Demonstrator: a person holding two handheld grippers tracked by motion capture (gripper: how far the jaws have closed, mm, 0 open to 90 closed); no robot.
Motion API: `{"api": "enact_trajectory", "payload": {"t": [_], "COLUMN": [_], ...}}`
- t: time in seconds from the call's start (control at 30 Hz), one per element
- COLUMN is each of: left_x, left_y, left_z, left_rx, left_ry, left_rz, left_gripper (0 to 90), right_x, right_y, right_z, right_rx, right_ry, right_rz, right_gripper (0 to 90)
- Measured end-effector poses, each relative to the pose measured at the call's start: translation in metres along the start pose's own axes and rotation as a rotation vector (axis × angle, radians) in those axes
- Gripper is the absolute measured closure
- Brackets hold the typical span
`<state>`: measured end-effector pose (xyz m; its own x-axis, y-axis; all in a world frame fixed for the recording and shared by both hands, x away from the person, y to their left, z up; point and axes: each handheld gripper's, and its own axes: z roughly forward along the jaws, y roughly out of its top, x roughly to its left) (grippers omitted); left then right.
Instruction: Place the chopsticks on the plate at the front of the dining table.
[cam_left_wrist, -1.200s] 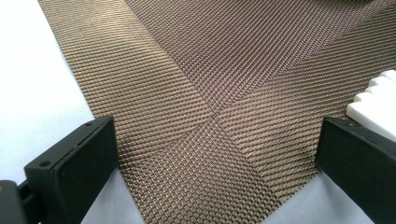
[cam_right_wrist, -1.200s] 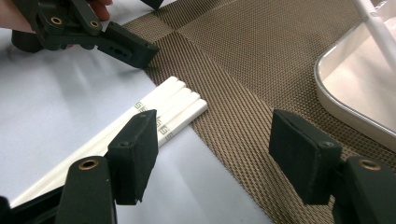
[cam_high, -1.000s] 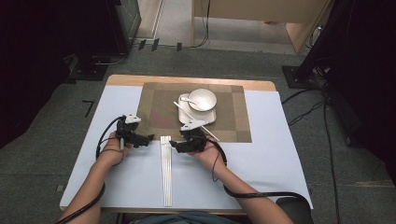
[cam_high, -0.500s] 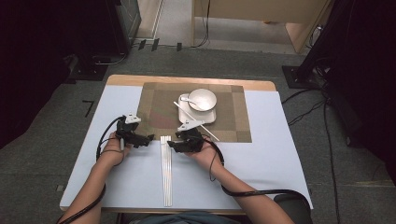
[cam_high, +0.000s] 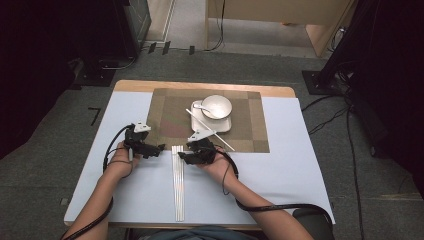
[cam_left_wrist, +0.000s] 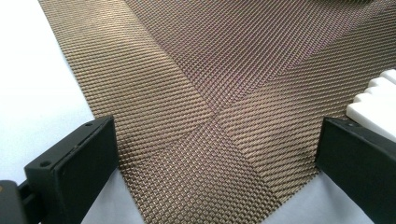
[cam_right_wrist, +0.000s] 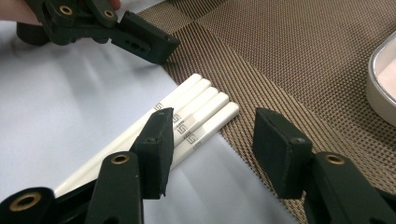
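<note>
A: what else is lying around? The woven brown placemat (cam_high: 172, 112) sits at the far middle of the white surface (cam_high: 290, 165).

B: on the placemat's right half there's a white square plate (cam_high: 222, 125) with a white bowl (cam_high: 216, 105) on top, a spoon (cam_high: 199, 106) resting against the bowl's left edge. One long thin stick (cam_high: 224, 141) runs diagonally past the plate, toward the placemat's near edge.

A: and grey carpet floor (cam_high: 60, 125) all around.

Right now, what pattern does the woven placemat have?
Brown woven placemat: fine mesh weave in lighter and darker brown blocks, clearest in the left gripper view.
</note>
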<state>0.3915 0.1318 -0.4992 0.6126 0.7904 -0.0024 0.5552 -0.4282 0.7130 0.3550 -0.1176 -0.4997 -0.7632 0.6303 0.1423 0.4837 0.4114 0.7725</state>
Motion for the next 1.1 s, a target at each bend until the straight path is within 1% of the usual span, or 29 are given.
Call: {"api": "enact_trajectory", "payload": {"t": [0.17,0.3,0.4,0.5,0.53,0.6,0.67,1.1], "left_x": [0.0001,0.0001,0.0001,0.0001,0.0001,0.0001,0.0001,0.0002], "left_y": [0.0001,0.0,0.0,0.0,0.0001,0.0,0.0,0.0001], "left_z": [0.0,0.0,0.0,0.0,0.0,0.0,-0.0001,0.0], "left_rx": [0.001,0.0,0.001,0.001,0.001,0.001,0.001,0.001], "left_ry": [-0.001,-0.001,-0.002,-0.001,-0.002,-0.002,-0.001,-0.002], "left_rz": [0.0,0.0,0.0,0.0,0.0,0.0,-0.001,-0.001], "left_gripper": [0.0,0.0,0.0,0.0,0.0,0.0,0.0,0.0], "right_x": [0.0026,0.0011,0.0008,0.0011,0.0008,-0.0001,-0.0004,0.0], "right_y": [-0.0008,-0.0017,-0.0025,-0.0029,-0.003,-0.0032,-0.0034,-0.0045], "right_z": [-0.0007,-0.0026,-0.0035,-0.0039,-0.0041,-0.0045,-0.0047,-0.0058], "right_rx": [0.009,0.013,0.011,0.01,0.01,0.006,0.004,0.001], "right_ry": [-0.017,-0.022,-0.025,-0.038,-0.043,-0.047,-0.053,-0.062], "right_rz": [-0.04,-0.054,-0.05,-0.051,-0.047,-0.025,-0.02,-0.013], "right_gripper": [51.0,54.5,55.8,59.1,60.0,62.5,63.9,65.1]}}
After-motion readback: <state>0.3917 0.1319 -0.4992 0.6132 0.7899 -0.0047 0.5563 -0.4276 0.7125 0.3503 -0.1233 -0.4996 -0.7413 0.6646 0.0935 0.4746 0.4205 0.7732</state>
